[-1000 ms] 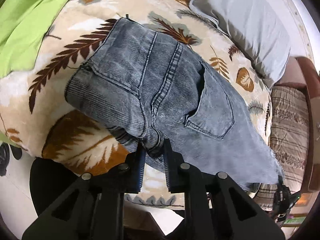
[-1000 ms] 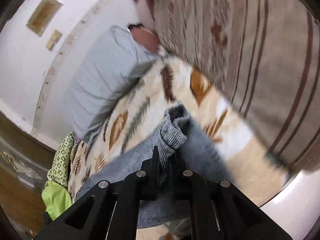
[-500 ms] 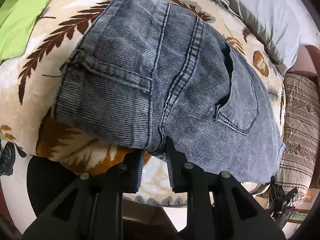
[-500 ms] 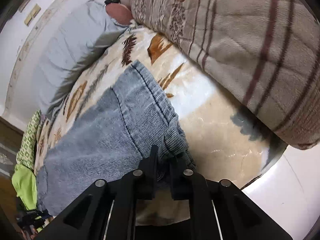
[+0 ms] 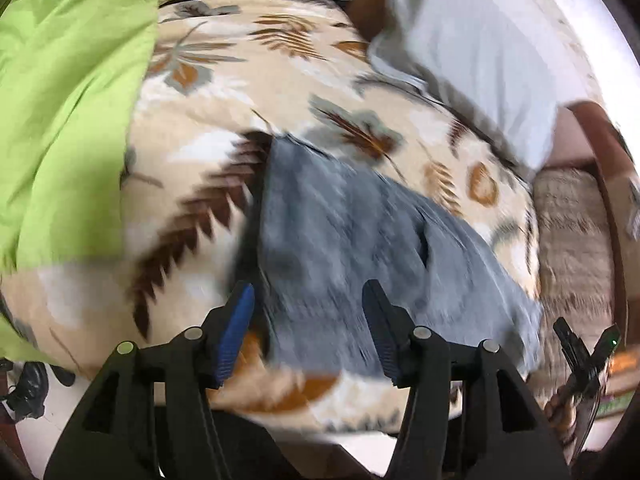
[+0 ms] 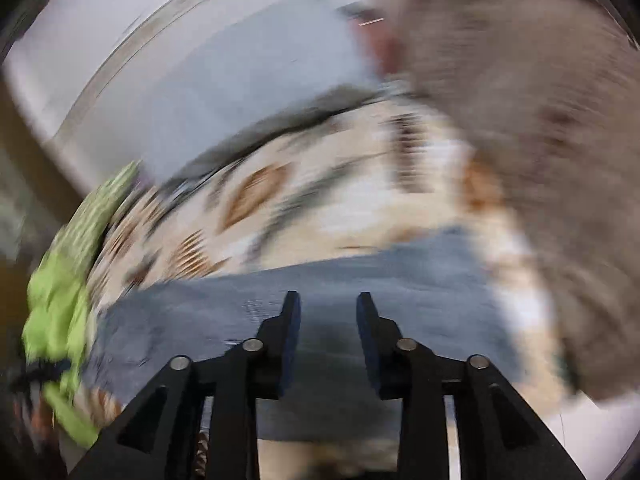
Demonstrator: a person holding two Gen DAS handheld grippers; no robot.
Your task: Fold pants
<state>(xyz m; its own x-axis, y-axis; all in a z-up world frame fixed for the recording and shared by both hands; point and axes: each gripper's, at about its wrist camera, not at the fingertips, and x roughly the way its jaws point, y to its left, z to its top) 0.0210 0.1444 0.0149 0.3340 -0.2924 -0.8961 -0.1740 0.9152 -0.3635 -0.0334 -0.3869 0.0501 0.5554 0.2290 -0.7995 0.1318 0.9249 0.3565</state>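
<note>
- Bed blanket [image 5: 208,152], cream fleece with brown and orange leaf print, covers the bed; it fills most of the left wrist view ahead of and to the left of the left claw. In the right wrist view it shows as a blurred band [image 6: 304,200] beyond the right claw.
- Lime-green cloth [image 5: 60,120], smooth and crumpled, lies far left of the left claw; in the right wrist view it is a green smear [image 6: 60,312] at the left edge.
- Pale grey-blue pillow [image 5: 480,48] sits well ahead and to the right of the left claw, at the far side of the bed; also ahead of the right claw [image 6: 248,80].
- Beige quilt with brown stripes [image 6: 540,140] bulks up to the right of the right claw; heavily blurred.
- Pants [image 5: 360,248], faded grey-blue corduroy-ribbed denim, lie flat on the blanket directly ahead of the left claw, near the bed's front edge. Under and ahead of the right claw [image 6: 320,284] they stretch left to right.
- Left claw [image 5: 308,300]: black arms, blue pads, jaws spread and opening; pants cloth shows between the tips but the pads are clear of it.
- Right claw [image 6: 326,304]: jaws apart and opening, nothing pinched; pants lie beneath the gap.
- Both views motion-blurred; seams and pockets hard to read.
</note>
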